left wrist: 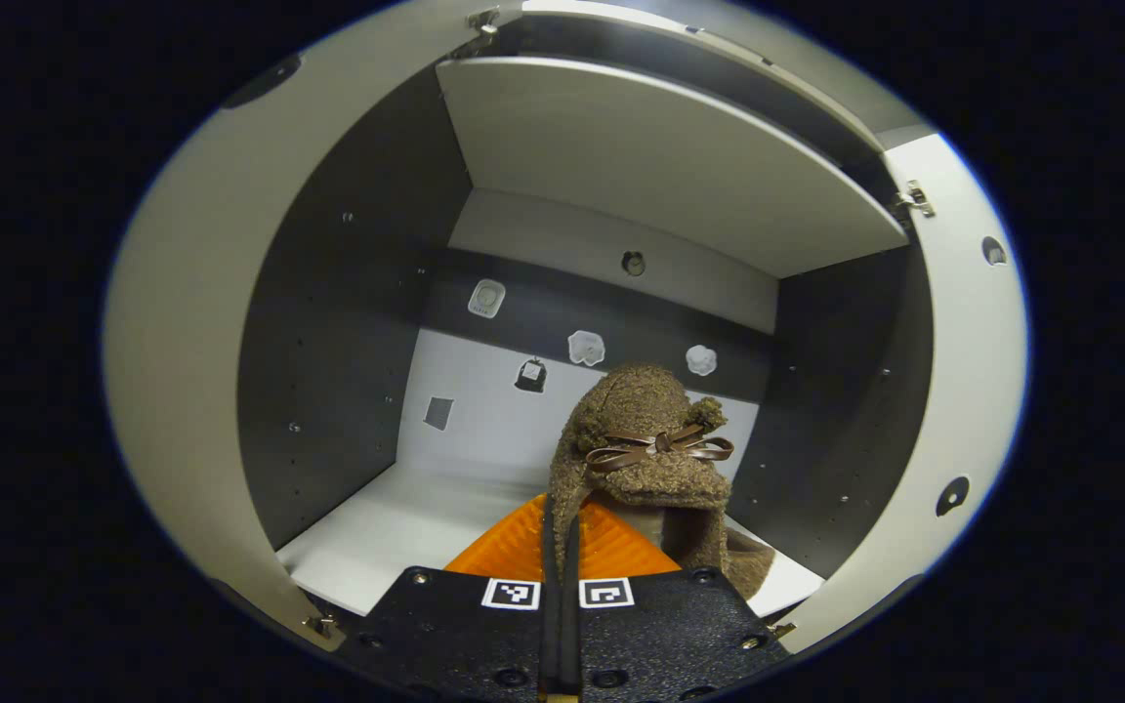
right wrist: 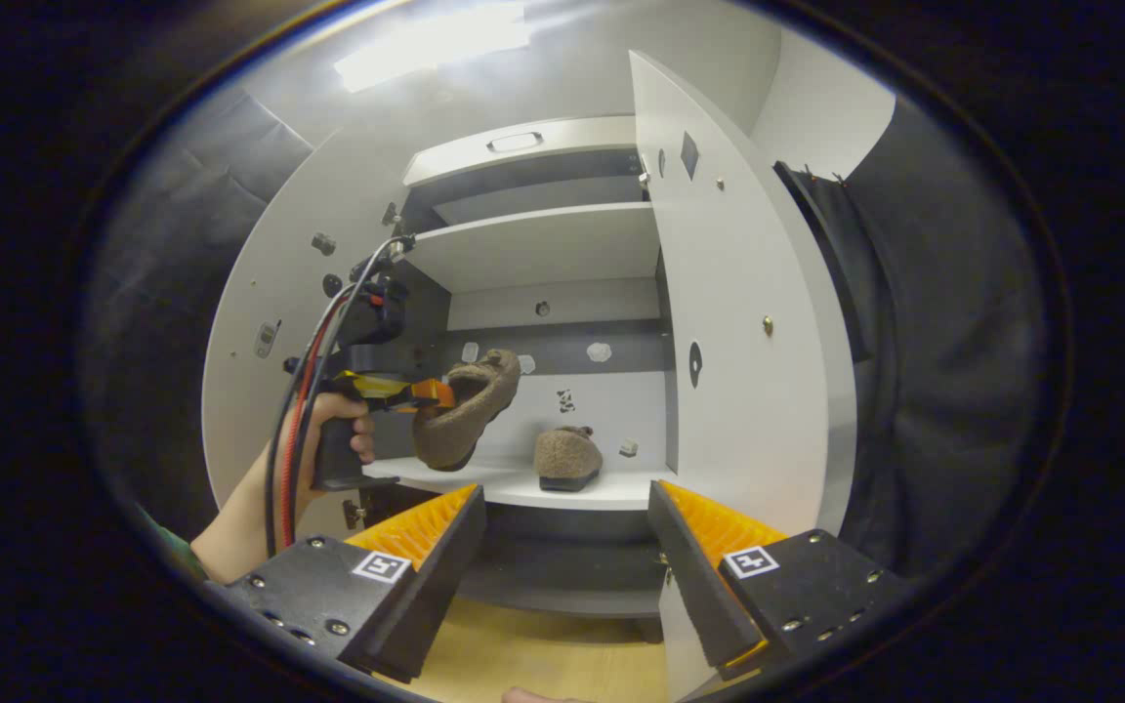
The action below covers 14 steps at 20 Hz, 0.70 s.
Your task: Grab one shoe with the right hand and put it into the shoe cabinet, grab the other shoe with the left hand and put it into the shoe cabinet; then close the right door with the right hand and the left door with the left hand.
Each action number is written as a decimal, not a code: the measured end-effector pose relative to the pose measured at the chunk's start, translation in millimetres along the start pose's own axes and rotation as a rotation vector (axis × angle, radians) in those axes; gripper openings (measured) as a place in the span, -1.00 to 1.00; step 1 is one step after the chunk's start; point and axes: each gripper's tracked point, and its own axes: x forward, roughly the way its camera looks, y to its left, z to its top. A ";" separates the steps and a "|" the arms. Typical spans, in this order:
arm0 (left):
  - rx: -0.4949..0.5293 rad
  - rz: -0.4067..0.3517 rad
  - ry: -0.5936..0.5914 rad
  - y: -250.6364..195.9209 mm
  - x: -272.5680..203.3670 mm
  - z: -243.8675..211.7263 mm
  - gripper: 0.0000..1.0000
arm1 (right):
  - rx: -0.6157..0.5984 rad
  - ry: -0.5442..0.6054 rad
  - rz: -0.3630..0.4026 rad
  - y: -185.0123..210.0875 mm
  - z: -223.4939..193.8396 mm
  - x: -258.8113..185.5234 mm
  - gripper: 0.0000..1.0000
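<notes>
Hand [right wrist: 333,430] level, left gripper [right wrist: 426,393] pinching shoe [right wrist: 465,405], cabinet [right wrist: 533,249] open

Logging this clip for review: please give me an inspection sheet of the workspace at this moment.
Surface: pale cabinet shelf, open at the front.
Job's things: one brown shoe on the shelf; second shoe held in the air above it.
Clutter: nothing seen.
Grippers: left gripper shut on the second shoe; right gripper open, outside the cabinet.
Cables: red and black cables along the left gripper's handle.
Surroundings: both cabinet doors open; right door stands wide.
</notes>
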 end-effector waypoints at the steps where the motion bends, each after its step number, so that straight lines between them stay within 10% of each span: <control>1: 0.002 0.029 0.007 8.6 12.5 -2.9 -0.99 | 0.005 -0.002 0.009 0.5 -0.2 -1.0 0.98; 14: 0.035 0.075 0.134 35.2 63.5 -51.3 -0.94 | -0.045 -0.019 0.038 27.7 -2.2 -11.5 0.96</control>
